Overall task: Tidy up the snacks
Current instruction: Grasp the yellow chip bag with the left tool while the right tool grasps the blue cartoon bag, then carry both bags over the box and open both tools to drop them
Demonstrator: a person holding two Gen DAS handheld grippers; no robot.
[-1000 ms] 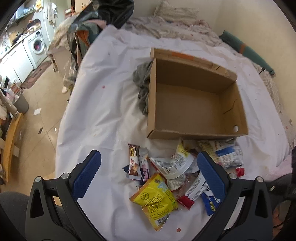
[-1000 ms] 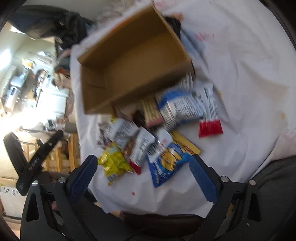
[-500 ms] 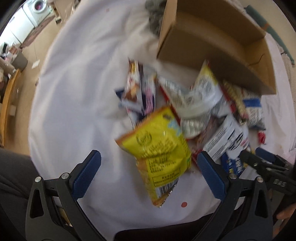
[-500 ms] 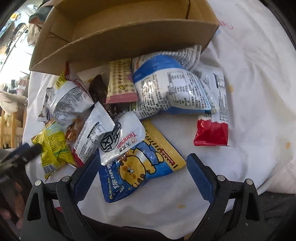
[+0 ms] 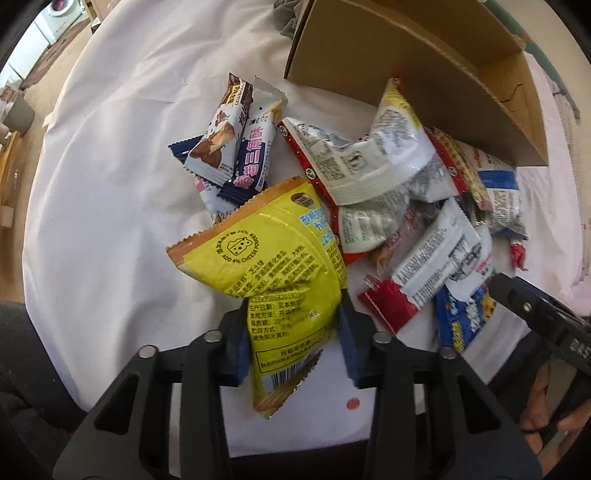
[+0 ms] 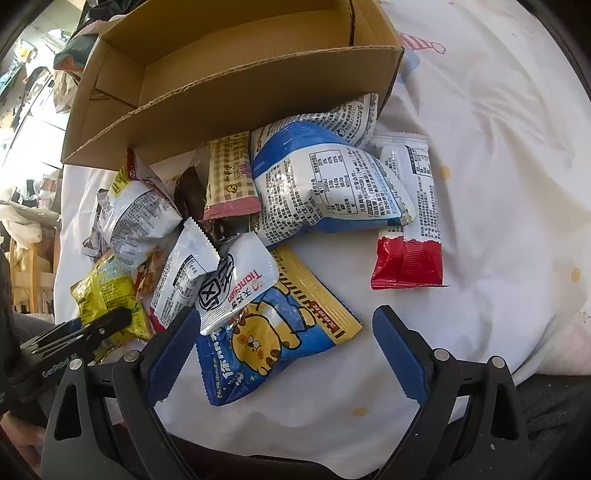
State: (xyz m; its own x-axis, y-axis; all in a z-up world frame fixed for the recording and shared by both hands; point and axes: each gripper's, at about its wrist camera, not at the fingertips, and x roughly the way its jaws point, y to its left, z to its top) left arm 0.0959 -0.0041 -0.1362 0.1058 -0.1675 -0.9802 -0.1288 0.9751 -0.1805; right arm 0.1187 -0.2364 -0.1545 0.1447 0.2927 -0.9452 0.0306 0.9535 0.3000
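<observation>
The left hand-held gripper [image 5: 293, 341] has just been closing, and its blue pads now clamp the lower part of the yellow cheese snack bag [image 5: 275, 273]; the pads cover the sides of the bag there, and its bottom seam hangs below them. The right hand-held gripper [image 6: 284, 354] stands with its jaws apart on either side of the blue cat-print packet [image 6: 258, 343], not pressing it; the packet's upper left corner lies hidden under a white sachet [image 6: 236, 280].

The snacks lie heaped on a white sheet [image 5: 110, 206] near its front edge, just in front of the open cardboard box [image 6: 207, 74]. The box is cut off at the top of both views, and its near wall hides part of its floor; the part that shows is bare. In the heap many packets overlap: a brown wrapper [image 6: 192, 195] is mostly buried, and a red and orange packet [image 5: 388, 254] under the white ones is hard to make out. A big blue and white bag [image 6: 325, 184] leans on the box's front wall, with a red-ended packet [image 6: 410, 236] beside it toward the sheet's right edge.

The sheet is creased and carries small orange spots [image 6: 574, 274]. Whether it covers a bed or a table cannot be told. At the left lies a tan floor, with a washing machine [image 5: 59, 7] cut off by the rim. A person's fingers [image 5: 543, 406] show at the lower right of the left view, gripping a handle.
</observation>
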